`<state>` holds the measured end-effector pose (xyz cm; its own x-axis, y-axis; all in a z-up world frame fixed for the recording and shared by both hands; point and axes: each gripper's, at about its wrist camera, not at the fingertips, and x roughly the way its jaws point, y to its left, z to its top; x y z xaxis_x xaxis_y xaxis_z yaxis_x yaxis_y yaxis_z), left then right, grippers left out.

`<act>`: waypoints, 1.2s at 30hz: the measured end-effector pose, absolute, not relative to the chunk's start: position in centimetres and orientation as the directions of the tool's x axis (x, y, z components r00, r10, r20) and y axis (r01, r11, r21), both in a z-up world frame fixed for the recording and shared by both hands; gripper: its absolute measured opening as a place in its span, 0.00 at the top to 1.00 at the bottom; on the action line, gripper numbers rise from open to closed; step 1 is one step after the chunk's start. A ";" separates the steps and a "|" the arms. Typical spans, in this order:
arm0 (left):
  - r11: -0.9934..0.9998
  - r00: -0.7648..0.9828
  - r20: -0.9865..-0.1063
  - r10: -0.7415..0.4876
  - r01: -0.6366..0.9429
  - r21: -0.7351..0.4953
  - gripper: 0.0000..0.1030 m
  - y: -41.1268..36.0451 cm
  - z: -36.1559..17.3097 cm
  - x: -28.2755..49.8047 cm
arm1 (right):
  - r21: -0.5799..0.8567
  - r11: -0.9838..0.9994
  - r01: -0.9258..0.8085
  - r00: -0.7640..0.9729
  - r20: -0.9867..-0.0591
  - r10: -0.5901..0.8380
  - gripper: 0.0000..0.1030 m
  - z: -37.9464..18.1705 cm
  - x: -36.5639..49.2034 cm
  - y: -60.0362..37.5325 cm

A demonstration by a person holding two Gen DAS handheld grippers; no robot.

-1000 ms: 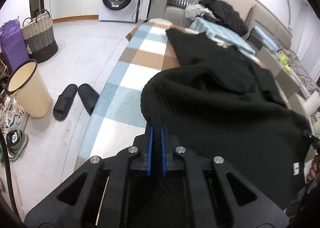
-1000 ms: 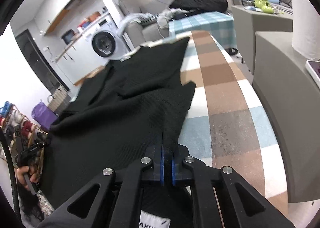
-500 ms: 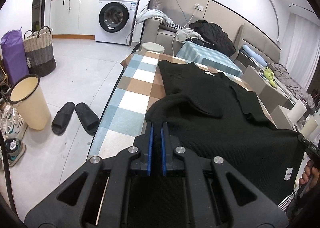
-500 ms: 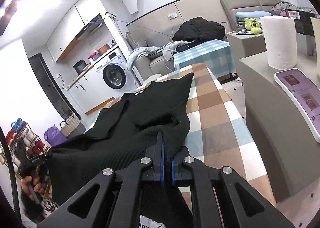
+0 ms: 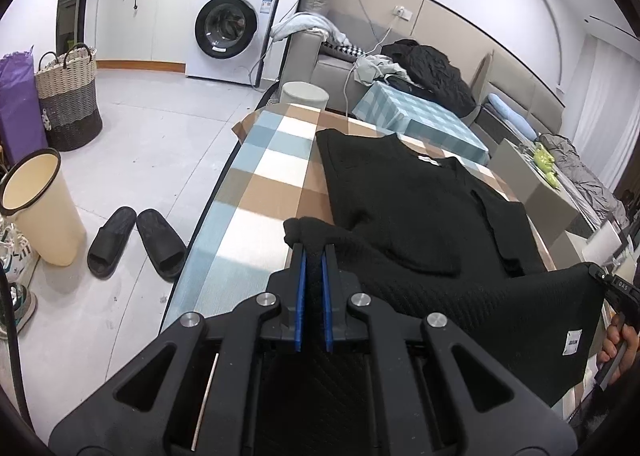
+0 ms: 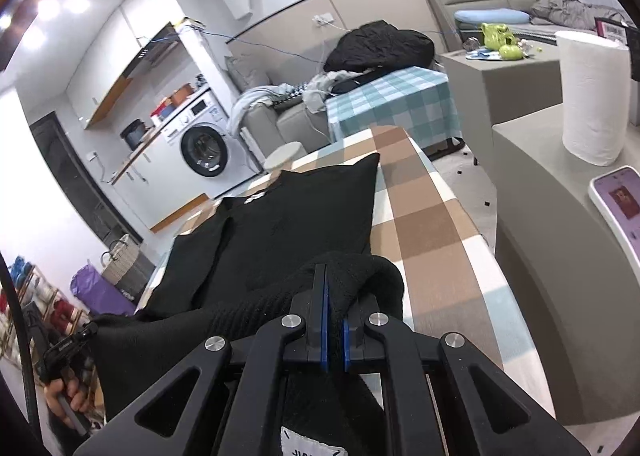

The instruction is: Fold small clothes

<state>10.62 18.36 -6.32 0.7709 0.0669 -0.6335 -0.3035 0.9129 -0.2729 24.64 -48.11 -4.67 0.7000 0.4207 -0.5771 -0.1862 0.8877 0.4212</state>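
A black knit top (image 5: 404, 208) is lying along the checked worktop (image 5: 256, 192), its collar end toward the upper middle of the left wrist frame and its near hem lifted clear of the cloth. In that view the worktop's left edge is curving down from the upper centre to the lower left, with bare checks showing between that edge and the garment. Beyond the edge the floor is lying open, a pair of black slippers (image 5: 136, 240) and a cream bin (image 5: 40, 208) sitting at the left, well apart from the worktop.

In the right wrist view the worktop's right edge (image 6: 468, 224) is running down beside a grey cabinet (image 6: 560, 276), a narrow strip of floor between them; a paper roll (image 6: 592, 96) and a phone (image 6: 620, 208) are sitting on the cabinet at the right.

The left gripper (image 5: 314, 252) is pointing forward and downward, its jaws clenched on one hem corner, bunched fabric bulging above the blue pads. The right gripper (image 6: 334, 288) is angled likewise and is rolled slightly, jaws clamped on the opposite corner. Between them the hem is hanging stretched in the air. Each view is catching the other hand (image 5: 616, 340) at its lower edge.
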 end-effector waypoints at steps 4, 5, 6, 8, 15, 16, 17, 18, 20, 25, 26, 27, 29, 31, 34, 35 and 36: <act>0.910 0.750 -0.658 0.067 -0.317 -0.269 0.95 19.3 -7.6 14.2 | 0.423 0.896 -0.136 0.690 -0.608 0.392 0.95 -5.6 27.5 -47.6; 0.908 0.745 -0.664 0.068 -0.321 -0.267 0.95 19.5 -8.1 15.0 | 0.422 0.898 -0.120 0.688 -0.617 0.382 0.95 -5.9 28.2 -47.4; 0.903 0.738 -0.671 0.069 -0.332 -0.272 0.95 19.8 -8.7 15.9 | 0.422 0.900 -0.109 0.684 -0.625 0.376 0.95 -6.2 28.7 -47.3; 0.897 0.725 -0.685 0.064 -0.342 -0.279 0.95 20.2 -9.7 17.2 | 0.416 0.904 -0.094 0.676 -0.640 0.365 0.95 -6.9 29.8 -47.0; 0.899 0.677 -0.735 0.034 -0.342 -0.274 0.93 20.7 -12.5 19.6 | 0.383 0.923 -0.035 0.622 -0.715 0.320 0.89 -9.3 31.6 -46.9; 0.903 0.673 -0.739 0.021 -0.331 -0.275 0.85 20.6 -12.6 19.5 | 0.374 0.927 -0.036 0.618 -0.720 0.315 0.83 -9.4 31.4 -46.9; 0.905 0.669 -0.743 0.016 -0.325 -0.273 0.78 20.6 -12.7 19.5 | 0.366 0.930 -0.035 0.619 -0.723 0.308 0.75 -9.4 31.2 -47.0; 0.906 0.662 -0.749 0.018 -0.328 -0.269 0.59 20.6 -12.8 19.4 | 0.362 0.932 -0.035 0.620 -0.723 0.304 0.70 -9.5 31.0 -47.2; 0.898 0.663 -0.748 0.023 -0.342 -0.276 0.36 20.7 -13.1 19.2 | 0.367 0.930 -0.035 0.617 -0.724 0.309 0.58 -9.7 30.6 -47.6; 0.888 0.645 -0.764 -0.006 -0.348 -0.301 0.36 20.8 -14.1 20.2 | 0.353 0.934 -0.056 0.568 -0.758 0.320 0.58 -11.0 31.3 -46.7; 0.886 0.633 -0.774 -0.010 -0.353 -0.300 0.36 20.7 -14.4 20.7 | 0.345 0.937 -0.059 0.568 -0.760 0.315 0.58 -11.1 31.4 -46.3; 0.885 0.630 -0.776 -0.016 -0.352 -0.304 0.36 20.6 -14.4 21.0 | 0.333 0.941 -0.061 0.569 -0.763 0.307 0.58 -11.1 31.5 -46.0; 0.886 0.630 -0.776 -0.019 -0.348 -0.305 0.37 20.4 -14.6 21.6 | 0.304 0.951 -0.061 0.573 -0.769 0.283 0.58 -11.1 31.8 -45.1; 0.891 0.640 -0.767 -0.036 -0.328 -0.315 0.57 20.1 -14.7 22.1 | 0.286 0.956 -0.072 0.572 -0.773 0.274 0.58 -11.2 32.0 -44.3; 0.912 0.635 -0.773 -0.007 -0.312 -0.265 0.86 19.3 -14.8 22.6 | 0.228 0.970 -0.086 0.574 -0.784 0.235 0.63 -11.4 32.1 -43.3; 0.921 0.630 -0.777 0.005 -0.305 -0.242 0.87 19.1 -14.8 22.6 | 0.218 0.971 -0.093 0.574 -0.785 0.231 0.66 -11.5 32.1 -43.1; 0.925 0.631 -0.776 0.005 -0.298 -0.236 0.88 19.0 -14.8 22.5 | 0.216 0.971 -0.100 0.573 -0.785 0.234 0.67 -11.5 32.1 -43.0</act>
